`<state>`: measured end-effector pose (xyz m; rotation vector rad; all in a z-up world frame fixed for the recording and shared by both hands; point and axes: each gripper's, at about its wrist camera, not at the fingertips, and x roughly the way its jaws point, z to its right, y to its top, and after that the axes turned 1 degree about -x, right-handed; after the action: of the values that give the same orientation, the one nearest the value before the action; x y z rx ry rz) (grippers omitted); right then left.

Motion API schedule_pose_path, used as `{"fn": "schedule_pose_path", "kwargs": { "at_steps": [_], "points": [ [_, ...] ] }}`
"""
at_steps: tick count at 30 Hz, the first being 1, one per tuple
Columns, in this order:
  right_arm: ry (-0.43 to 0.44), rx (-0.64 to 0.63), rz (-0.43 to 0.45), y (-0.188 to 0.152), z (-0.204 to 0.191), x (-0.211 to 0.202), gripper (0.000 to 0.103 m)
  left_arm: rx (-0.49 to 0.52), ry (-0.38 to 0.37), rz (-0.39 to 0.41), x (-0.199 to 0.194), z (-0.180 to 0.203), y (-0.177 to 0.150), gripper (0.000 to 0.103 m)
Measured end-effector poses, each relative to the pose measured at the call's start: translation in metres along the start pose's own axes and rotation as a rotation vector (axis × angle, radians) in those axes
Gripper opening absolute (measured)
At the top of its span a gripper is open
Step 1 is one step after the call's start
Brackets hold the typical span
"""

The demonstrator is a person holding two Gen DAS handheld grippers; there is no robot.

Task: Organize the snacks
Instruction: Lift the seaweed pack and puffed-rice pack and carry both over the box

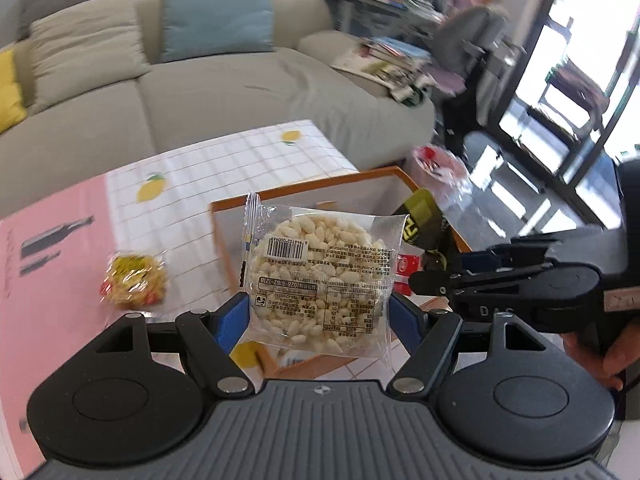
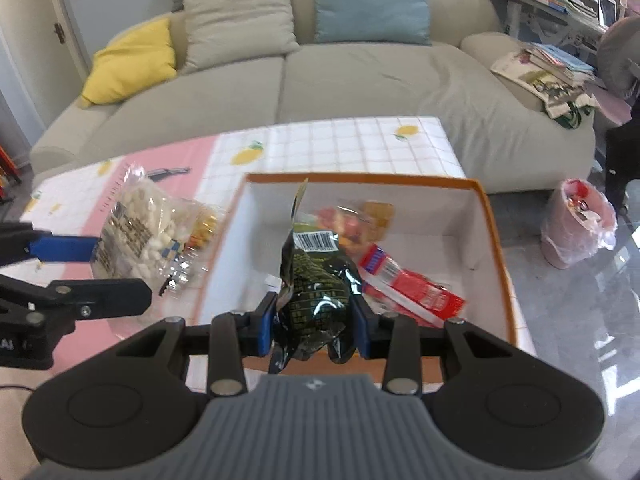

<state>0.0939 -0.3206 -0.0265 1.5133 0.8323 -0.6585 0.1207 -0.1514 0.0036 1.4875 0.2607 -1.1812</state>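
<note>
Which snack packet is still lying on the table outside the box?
The yellow snack packet on the pink mat; the others are inside the orange-rimmed box or held in a claw.

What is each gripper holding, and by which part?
Left gripper: clear rice-cake packet, held by its side edges. Right gripper: black snack pouch, pinched across its lower body.

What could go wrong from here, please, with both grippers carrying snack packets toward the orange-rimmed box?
The left gripper pinches the rice-cake packet only by its edges, so the slippery wrapper might slide out short of the box. The right gripper and its dark green packet sit close by, so the two could bump.
</note>
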Motion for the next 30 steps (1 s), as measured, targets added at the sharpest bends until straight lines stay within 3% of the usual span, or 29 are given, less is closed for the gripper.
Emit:
{"fn": "schedule_pose_path", "kwargs": {
  "at_steps": [13,19,30],
  "points": [
    [-0.075,-0.098,-0.114,0.013,0.049,0.066,0.037,0.175,-0.01,-0.159,0.09,0.028,0.019,0.085],
    [-0.087,-0.192,-0.162,0.014,0.056,0.094,0.037,0.197,0.005,-0.217,0.122,0.024,0.024,0.085],
    [-0.092,-0.244,-0.185,0.027,0.065,0.139,0.037,0.228,0.033,-0.25,0.157,0.022,0.03,0.085]
  ]
}}
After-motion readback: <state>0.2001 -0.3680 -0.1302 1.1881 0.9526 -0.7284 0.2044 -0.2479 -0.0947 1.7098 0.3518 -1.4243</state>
